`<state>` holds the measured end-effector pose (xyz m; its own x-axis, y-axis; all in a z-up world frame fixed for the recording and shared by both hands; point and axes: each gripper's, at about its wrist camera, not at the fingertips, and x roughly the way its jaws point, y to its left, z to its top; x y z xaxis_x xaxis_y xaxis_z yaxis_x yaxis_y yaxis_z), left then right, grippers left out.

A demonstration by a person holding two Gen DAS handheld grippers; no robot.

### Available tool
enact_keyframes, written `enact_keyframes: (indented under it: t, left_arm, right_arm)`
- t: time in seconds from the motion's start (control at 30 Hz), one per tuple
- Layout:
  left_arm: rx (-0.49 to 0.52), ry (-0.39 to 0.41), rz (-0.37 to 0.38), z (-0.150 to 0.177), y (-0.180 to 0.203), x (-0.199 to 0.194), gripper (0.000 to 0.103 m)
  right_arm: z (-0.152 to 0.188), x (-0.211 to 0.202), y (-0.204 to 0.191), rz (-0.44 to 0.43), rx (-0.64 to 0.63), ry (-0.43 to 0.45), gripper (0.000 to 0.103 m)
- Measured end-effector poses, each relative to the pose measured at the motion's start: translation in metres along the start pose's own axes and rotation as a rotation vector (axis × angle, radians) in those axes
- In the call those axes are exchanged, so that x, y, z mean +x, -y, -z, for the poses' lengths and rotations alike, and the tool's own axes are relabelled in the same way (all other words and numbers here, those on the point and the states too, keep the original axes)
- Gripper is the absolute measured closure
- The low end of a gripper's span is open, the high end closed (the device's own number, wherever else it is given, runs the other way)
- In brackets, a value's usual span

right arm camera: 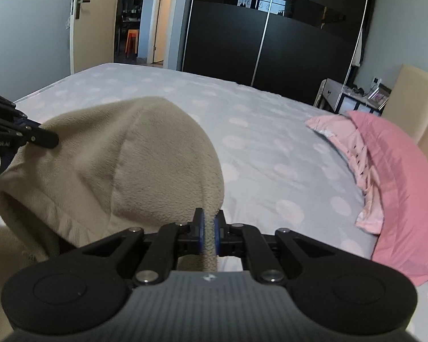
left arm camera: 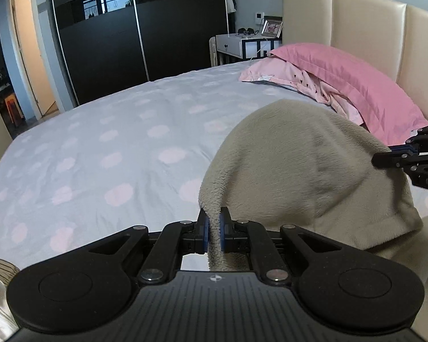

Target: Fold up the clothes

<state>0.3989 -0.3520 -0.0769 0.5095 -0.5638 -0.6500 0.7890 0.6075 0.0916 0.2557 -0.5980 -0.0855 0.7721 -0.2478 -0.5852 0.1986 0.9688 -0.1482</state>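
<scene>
We have the left gripper (left arm camera: 213,232) and right gripper (right arm camera: 210,235) each pinched tight on the beige fleece garment (left arm camera: 299,171), lower centre of frame, lifting it above the bed (left arm camera: 114,142), probably to spread it for folding.

garment (left arm camera: 294,165): beige fuzzy fleece, matt | bedsheet (left arm camera: 105,142): smooth cloth | headboard (left arm camera: 365,28): cream glossy padded leather look | wardrobe (right arm camera: 271,42): glossy black | grippers: matt black plastic

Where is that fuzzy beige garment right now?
The beige fleece garment hangs between the left gripper and right gripper, each pinching an edge, above the dotted bedsheet near the pink pillows.
</scene>
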Motion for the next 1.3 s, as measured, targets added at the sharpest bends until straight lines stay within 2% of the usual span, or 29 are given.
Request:
enact_keyframes:
  t: [0.2, 0.47, 0.53, 0.67, 0.8, 0.87, 0.93, 1.0, 1.1, 1.3]
  left_arm:
    - [0.104, 0.064, 0.066, 0.056, 0.009, -0.034, 0.098]
    - [0.226, 0.035, 0.128, 0.125, 0.037, -0.065, 0.097]
    - [0.251, 0.026, 0.114, 0.138, 0.044, -0.067, 0.097]
    - [0.294, 0.035, 0.055, 0.144, 0.054, -0.063, 0.097]
    - [0.275, 0.093, -0.048, 0.120, 0.056, -0.056, 0.097]
    - [0.253, 0.110, -0.070, 0.110, 0.057, -0.055, 0.097]
    - [0.294, 0.100, -0.079, 0.114, 0.064, -0.053, 0.097]
    - [0.330, 0.074, -0.071, 0.125, 0.070, -0.052, 0.097]
    - [0.346, 0.037, -0.043, 0.148, 0.078, -0.055, 0.097]
    - [0.352, 0.024, -0.005, 0.181, 0.085, -0.078, 0.097]
  right_arm:
    - [0.059, -0.027, -0.018, -0.039, -0.114, 0.100, 0.095]
    - [0.128, -0.066, -0.055, -0.048, -0.324, 0.107, 0.095]
    - [0.141, -0.072, -0.062, -0.044, -0.370, 0.098, 0.095]
    - [0.156, -0.075, -0.075, 0.002, -0.468, 0.115, 0.095]
    - [0.150, -0.066, -0.083, 0.095, -0.528, 0.148, 0.095]
    - [0.143, -0.060, -0.082, 0.134, -0.527, 0.165, 0.095]
    - [0.139, -0.056, -0.082, 0.160, -0.525, 0.174, 0.095]
    - [0.149, -0.055, -0.087, 0.163, -0.565, 0.164, 0.095]
    - [0.169, -0.064, -0.093, 0.127, -0.591, 0.144, 0.095]
    - [0.198, -0.093, -0.102, 0.072, -0.621, 0.128, 0.095]
